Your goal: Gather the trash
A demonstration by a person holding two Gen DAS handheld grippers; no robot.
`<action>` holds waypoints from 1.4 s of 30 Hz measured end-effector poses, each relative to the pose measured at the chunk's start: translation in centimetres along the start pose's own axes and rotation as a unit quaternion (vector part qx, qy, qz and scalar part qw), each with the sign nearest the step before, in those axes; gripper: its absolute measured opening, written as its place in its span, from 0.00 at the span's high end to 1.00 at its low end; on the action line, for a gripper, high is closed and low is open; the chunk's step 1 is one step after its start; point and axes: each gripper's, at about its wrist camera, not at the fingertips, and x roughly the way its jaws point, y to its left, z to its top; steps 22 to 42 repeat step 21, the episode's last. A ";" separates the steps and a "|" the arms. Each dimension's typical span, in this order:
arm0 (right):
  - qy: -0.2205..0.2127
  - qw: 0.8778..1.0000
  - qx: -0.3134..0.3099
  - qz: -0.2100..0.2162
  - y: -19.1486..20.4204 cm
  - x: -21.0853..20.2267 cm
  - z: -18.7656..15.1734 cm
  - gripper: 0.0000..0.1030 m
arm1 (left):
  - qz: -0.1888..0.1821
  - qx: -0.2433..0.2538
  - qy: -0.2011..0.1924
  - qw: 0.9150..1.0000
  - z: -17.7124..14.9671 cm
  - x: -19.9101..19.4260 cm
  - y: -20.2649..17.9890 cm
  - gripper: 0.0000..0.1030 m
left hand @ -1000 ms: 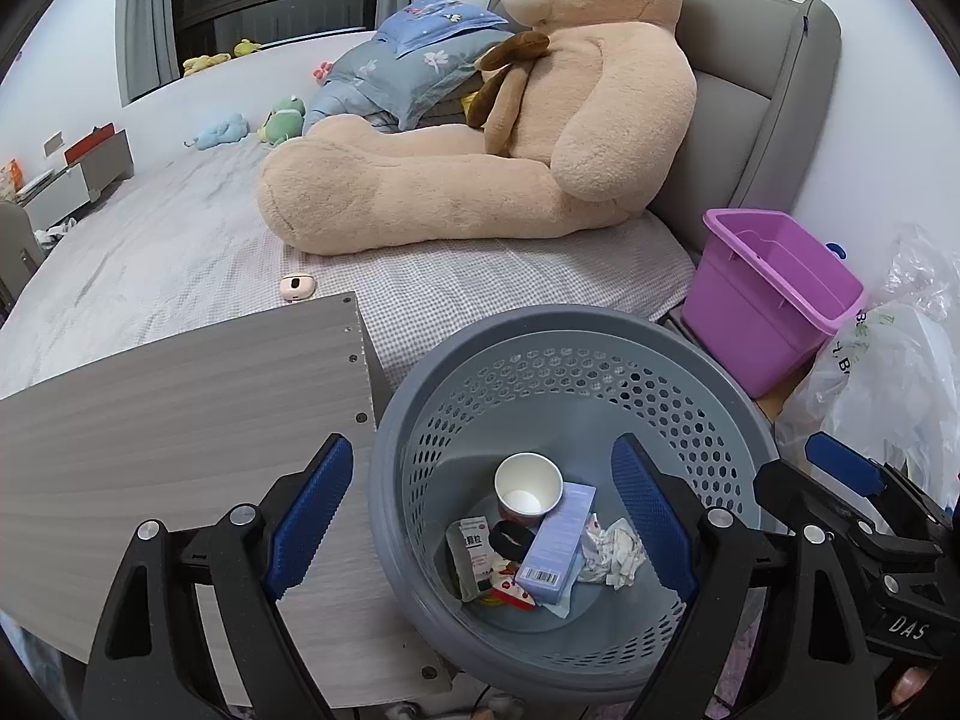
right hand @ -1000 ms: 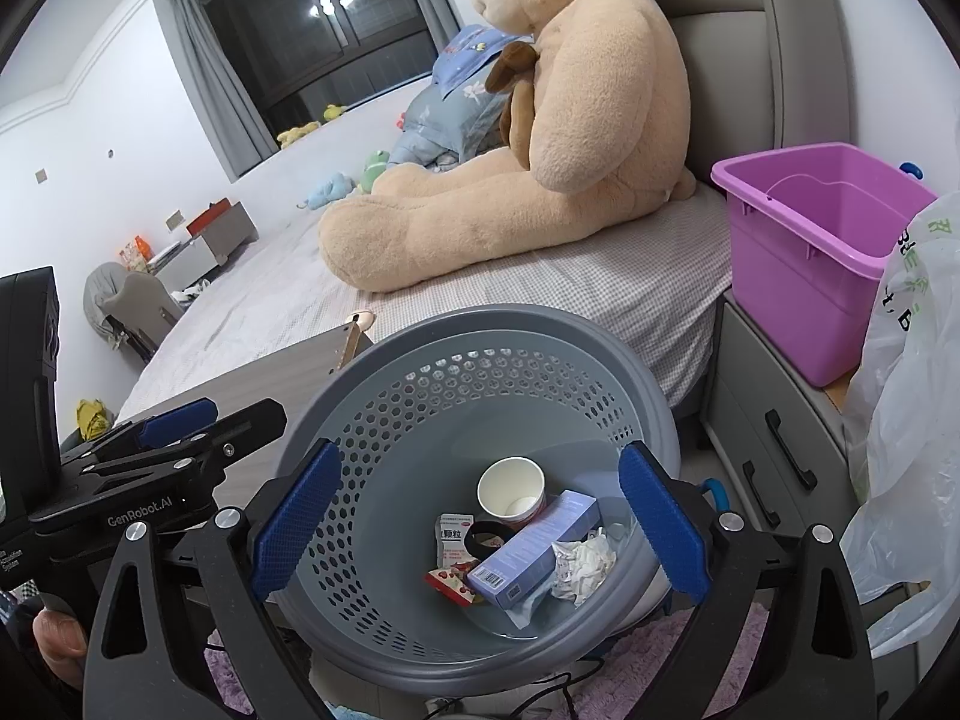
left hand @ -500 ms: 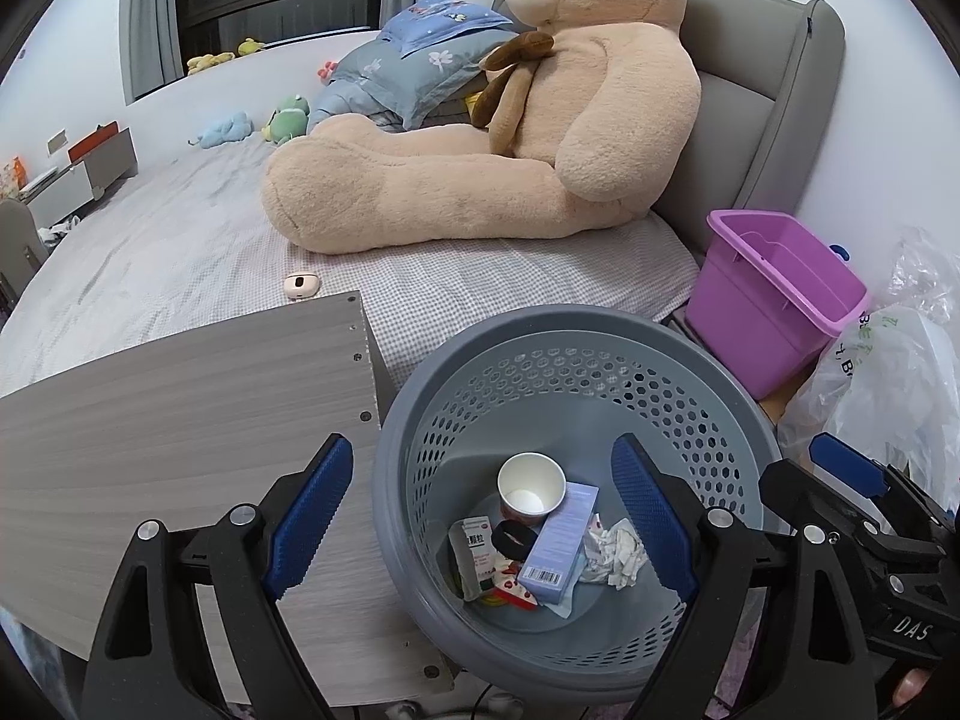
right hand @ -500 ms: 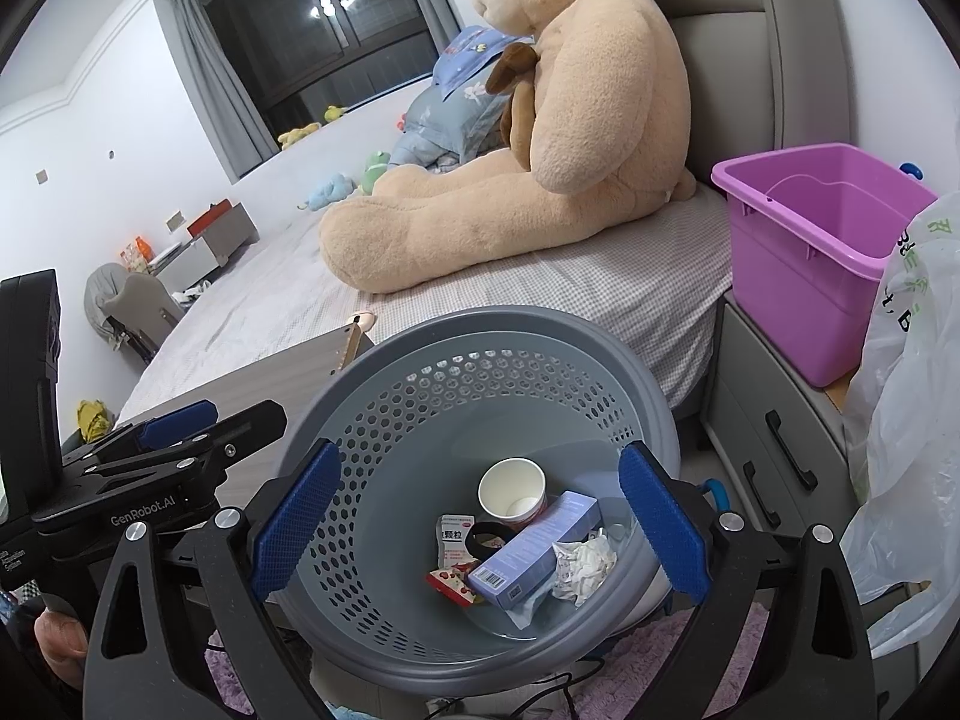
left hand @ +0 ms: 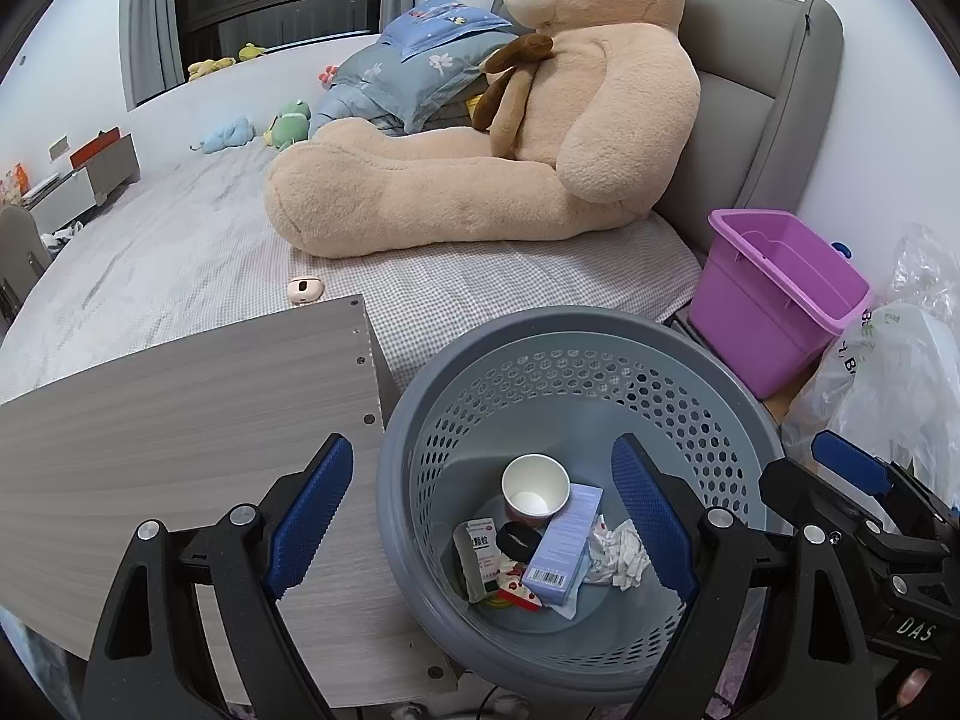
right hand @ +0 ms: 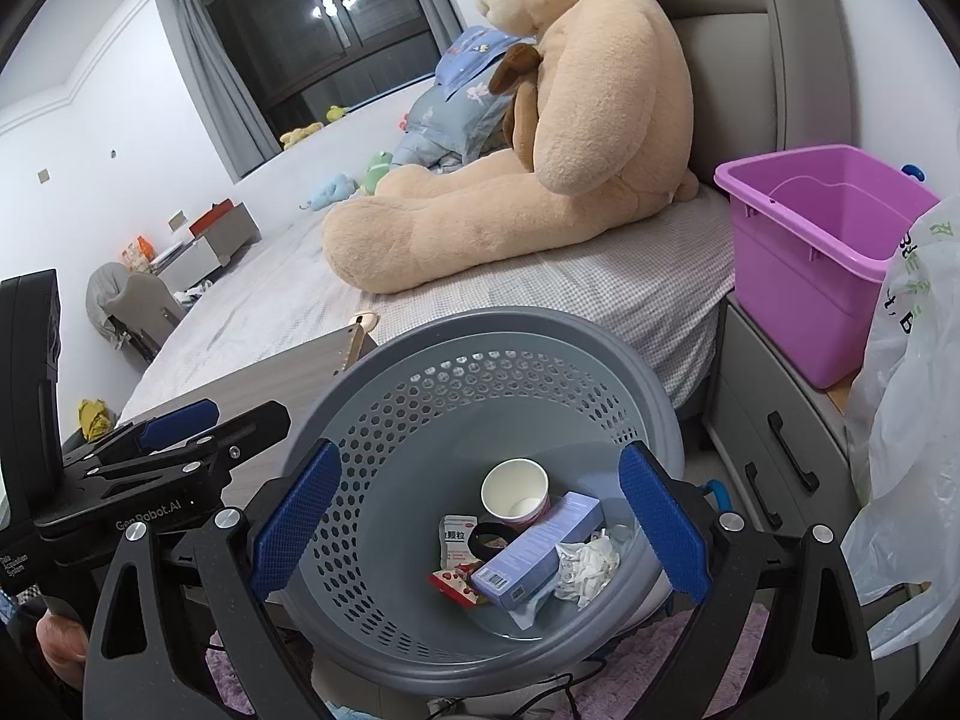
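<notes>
Both grippers hang above one grey perforated basket (left hand: 576, 384), which stands between a pale wood-grain board (left hand: 180, 450) and a low cabinet with dark handles (right hand: 780, 468). The left gripper (left hand: 480, 516) has its blue-padded jaws spread wide with nothing between them; one pad sits over the board beside the basket's rim and the other over the basket's inside. The right gripper (right hand: 480, 525) is likewise released and empty, its two pads spread over the basket's interior. In the right wrist view the left gripper shows just beside the basket's rim on the board's side, with part of a hand (right hand: 60, 639) beneath it.

All the trash lies on the basket's floor: a white paper cup (left hand: 536, 489) tipped on its side with its mouth facing up, a lavender carton (left hand: 561, 546) with a barcode leaning against it, a crumpled white tissue (left hand: 618, 555) just beside the carton on the cabinet side, a small white sachet (left hand: 480, 552) on the board side, a dark round piece (left hand: 517, 540) between sachet and carton, and a red-printed wrapper (right hand: 456, 582) poking out from under the carton.

Beyond the basket lies a checked bed (left hand: 510, 282) bearing a large tan teddy bear (left hand: 540, 138). A purple tub (left hand: 774, 294) stands on the cabinet near the basket, with a translucent plastic bag (right hand: 906, 420) next to it.
</notes>
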 end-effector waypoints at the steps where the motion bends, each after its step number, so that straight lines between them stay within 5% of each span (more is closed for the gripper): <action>1: 0.000 1.000 0.000 0.000 0.0 0.0 0.1 0.11 | 0.000 0.000 0.000 1.000 0.0 0.0 0.0 0.18; 42: 0.000 1.000 -0.001 0.000 0.1 0.0 0.1 0.11 | 0.003 -0.001 0.001 1.000 0.1 0.0 0.1 0.18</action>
